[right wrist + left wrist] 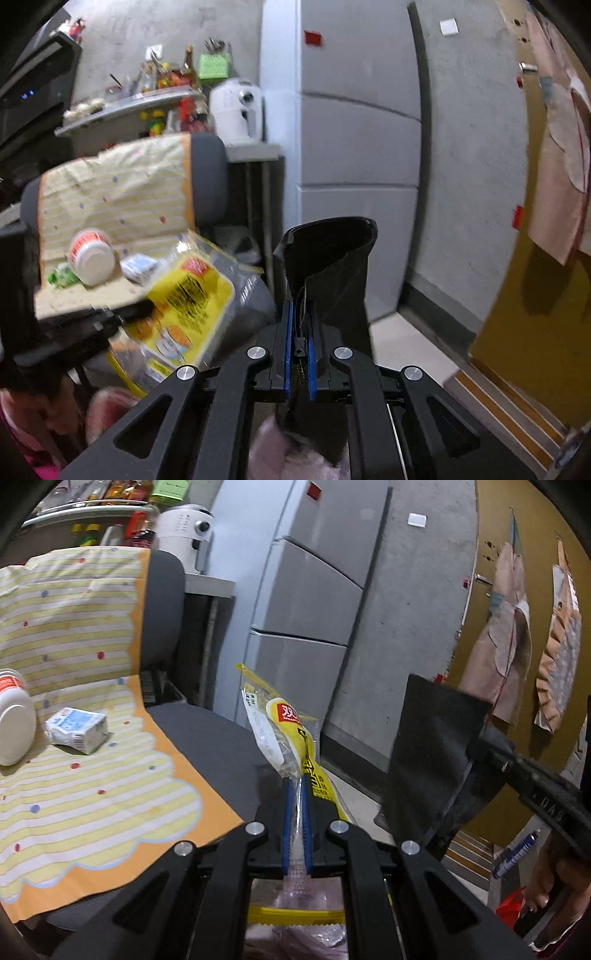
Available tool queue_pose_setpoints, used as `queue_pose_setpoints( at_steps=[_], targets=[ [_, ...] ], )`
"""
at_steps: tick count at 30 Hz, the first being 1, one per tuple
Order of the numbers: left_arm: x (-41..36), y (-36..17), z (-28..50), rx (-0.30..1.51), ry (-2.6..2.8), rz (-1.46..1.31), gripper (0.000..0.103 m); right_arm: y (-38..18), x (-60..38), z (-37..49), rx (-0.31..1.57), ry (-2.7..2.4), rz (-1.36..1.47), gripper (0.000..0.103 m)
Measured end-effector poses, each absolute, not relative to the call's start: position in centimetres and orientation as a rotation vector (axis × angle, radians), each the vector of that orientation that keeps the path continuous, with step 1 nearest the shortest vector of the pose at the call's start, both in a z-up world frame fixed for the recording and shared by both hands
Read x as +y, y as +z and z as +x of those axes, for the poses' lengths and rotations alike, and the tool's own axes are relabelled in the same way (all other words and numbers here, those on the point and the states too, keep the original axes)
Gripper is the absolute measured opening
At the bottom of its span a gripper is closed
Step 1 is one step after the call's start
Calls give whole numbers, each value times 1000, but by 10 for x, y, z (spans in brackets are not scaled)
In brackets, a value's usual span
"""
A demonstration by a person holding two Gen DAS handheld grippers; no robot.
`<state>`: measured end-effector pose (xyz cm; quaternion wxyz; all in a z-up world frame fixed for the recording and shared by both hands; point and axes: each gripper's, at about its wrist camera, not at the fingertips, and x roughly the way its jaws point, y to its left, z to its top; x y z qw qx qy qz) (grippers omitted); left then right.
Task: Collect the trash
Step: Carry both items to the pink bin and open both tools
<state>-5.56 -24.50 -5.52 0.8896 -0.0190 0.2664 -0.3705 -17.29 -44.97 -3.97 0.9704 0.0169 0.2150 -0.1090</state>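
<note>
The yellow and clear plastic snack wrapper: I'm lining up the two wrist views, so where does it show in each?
Left wrist view: the yellow and clear plastic snack wrapper stands centre frame, pinched in the left gripper.
Right wrist view: the wrapper is lower left, blurred.
Shared landmark: the small blue and white carton on the striped cloth.
</note>
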Motion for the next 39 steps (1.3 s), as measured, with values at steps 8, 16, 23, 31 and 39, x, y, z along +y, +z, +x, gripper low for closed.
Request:
queue_pose_setpoints(
  at_steps=[8,16,23,31,39],
  targets=[
    [-252,-63,-59,580,-766,-23,3,-113,-465,-166,580,-276,57,7],
    [-251,-67,-56,594,-757,-18,3,-153,-450,-148,687,-234,31,45],
    [-244,-71,-55,602,-754,-14,3,-116,-465,-161,564,-239,136,45],
    [-272,-82,-69,619,-861,46,3,-78,-484,-176,458,-284,180,45],
    [-325,-111,-86,639,-980,171,5,-70,-506,-186,414,-334,177,45]
  ],
)
